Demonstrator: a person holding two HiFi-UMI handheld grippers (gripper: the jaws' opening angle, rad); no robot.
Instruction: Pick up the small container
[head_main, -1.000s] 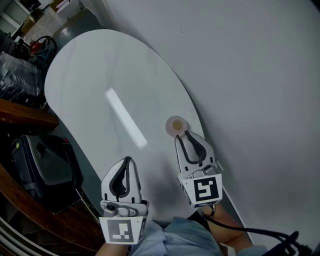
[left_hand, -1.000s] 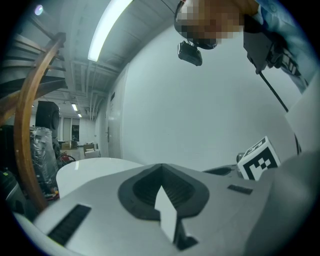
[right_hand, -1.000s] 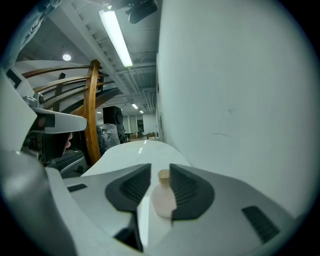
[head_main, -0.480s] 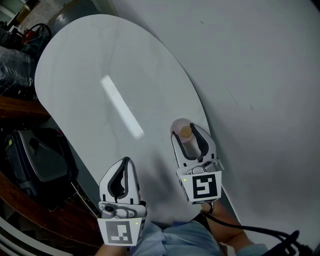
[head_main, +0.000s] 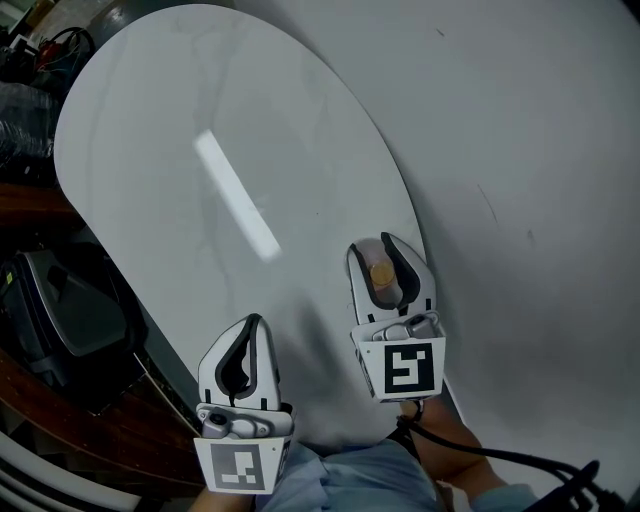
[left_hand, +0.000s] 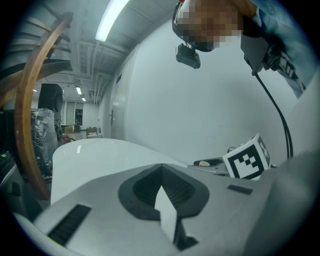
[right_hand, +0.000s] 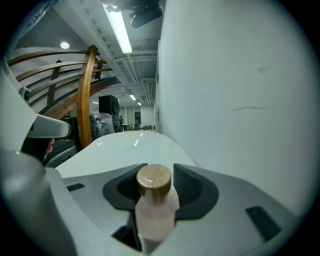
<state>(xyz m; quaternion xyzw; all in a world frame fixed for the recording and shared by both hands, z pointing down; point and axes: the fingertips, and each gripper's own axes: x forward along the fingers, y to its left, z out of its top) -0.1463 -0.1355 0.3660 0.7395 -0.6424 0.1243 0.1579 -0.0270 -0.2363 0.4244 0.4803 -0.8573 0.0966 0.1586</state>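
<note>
Right gripper (head_main: 392, 262) has just been closing, and its jaws pinch the container (right_hand: 154, 210), which stands upright between them at the table's (head_main: 170, 110) near right edge. Left gripper (head_main: 246, 340), clenched and empty, sits farther off. Looks like 1 straight lift is left.

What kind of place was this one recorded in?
Probably a lab or workshop-style office interior: a white oval table against a plain white wall, ceiling strip lights, and a curved wooden railing.
</note>
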